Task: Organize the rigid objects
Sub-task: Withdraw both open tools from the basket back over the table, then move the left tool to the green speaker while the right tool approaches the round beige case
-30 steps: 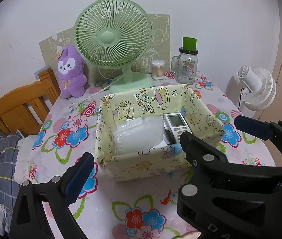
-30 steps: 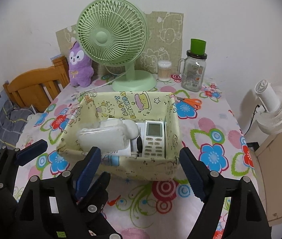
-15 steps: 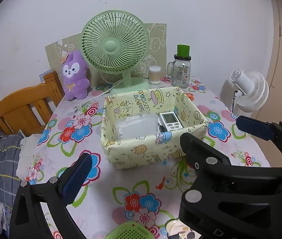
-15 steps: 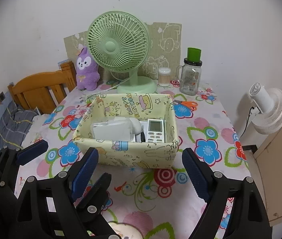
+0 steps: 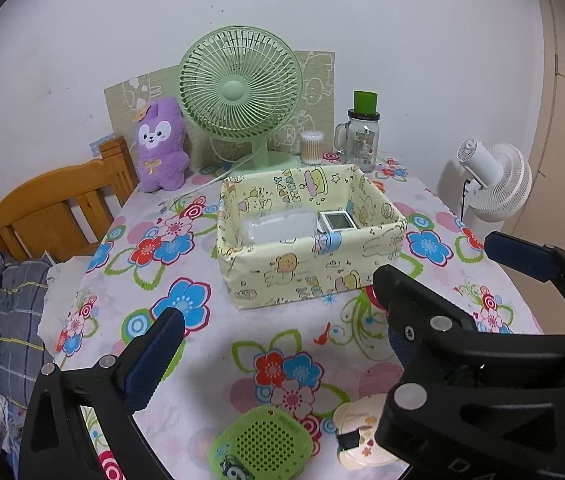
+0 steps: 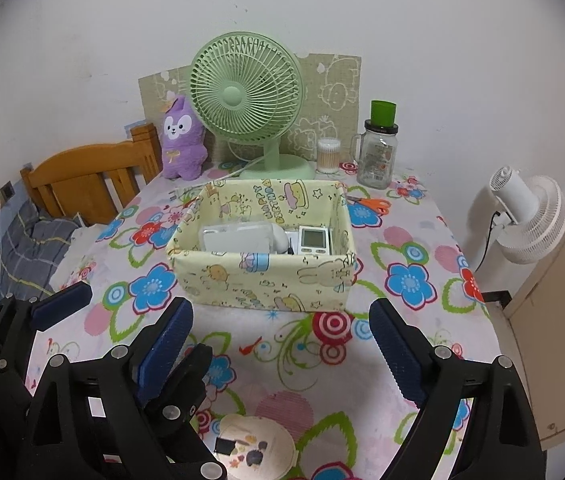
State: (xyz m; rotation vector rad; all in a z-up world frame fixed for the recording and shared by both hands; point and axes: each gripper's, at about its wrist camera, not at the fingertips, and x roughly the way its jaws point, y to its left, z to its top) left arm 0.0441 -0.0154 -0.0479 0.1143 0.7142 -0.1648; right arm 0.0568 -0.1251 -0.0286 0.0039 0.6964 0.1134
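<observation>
The table (image 6: 434, 236), under a flowered cloth, fills the space ahead of both grippers. Beyond its far-left corner from the tools stands a wooden chair (image 6: 82, 176), and off its right edge, right of the right gripper, a white fan (image 6: 530, 216). Straight ahead at the far edge rises a green fan (image 6: 246, 96), with a purple plush (image 6: 182, 140) to its left and a jar (image 6: 378, 152) with a green lid to its right; a small tub (image 6: 328, 155), probably of cotton swabs, sits between fan and jar. Orange scissors (image 6: 374, 204) lie near the jar. The yellow basket (image 6: 266, 280) sits mid-table, directly ahead of the right gripper (image 6: 278, 344) and ahead and slightly right of the left gripper's (image 5: 324, 288) line. Inside it lie a clear case (image 6: 236, 236) on the left, a white rounded thing next to it, too hidden to name, and a white remote (image 6: 313, 240) on the right. The left gripper stands spread wide with nothing between its blue pads. The right gripper's jaws are opening, with nothing between them, only bare cloth. Closest to the tools, below the left gripper, lie a green speaker (image 5: 260, 446) and, just right of it, a round cream disc (image 6: 256, 446), which also shows under the right gripper.
</observation>
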